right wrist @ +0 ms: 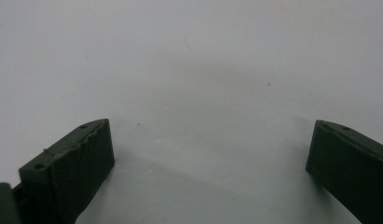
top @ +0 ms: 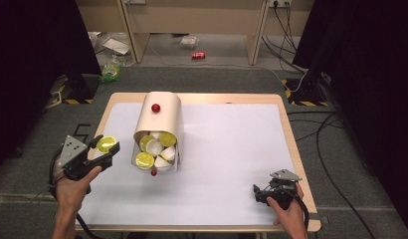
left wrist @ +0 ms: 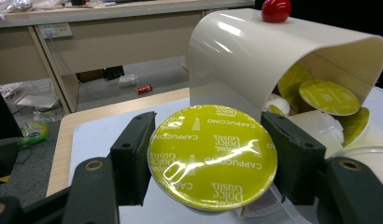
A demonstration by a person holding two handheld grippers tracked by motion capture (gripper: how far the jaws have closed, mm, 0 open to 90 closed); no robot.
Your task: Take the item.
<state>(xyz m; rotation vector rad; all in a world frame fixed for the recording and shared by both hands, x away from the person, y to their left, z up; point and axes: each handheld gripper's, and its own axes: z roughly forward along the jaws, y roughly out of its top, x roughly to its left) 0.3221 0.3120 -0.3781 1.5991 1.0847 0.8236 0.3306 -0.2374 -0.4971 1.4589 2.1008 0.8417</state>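
Holding a yellow-lidded capsule (top: 106, 144) left of the cream dispenser (top: 158, 119), left gripper (top: 108, 149) clamps it in high view; left gripper view: jaws pinch capsule (left wrist: 212, 156) sides, extraction step, next needs placing down. Right gripper view: right gripper (right wrist: 208, 158) wide apart, empty, over white table (right wrist: 189, 60).

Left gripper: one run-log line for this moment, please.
left gripper shut on capsule | beside holder | right gripper open, over table
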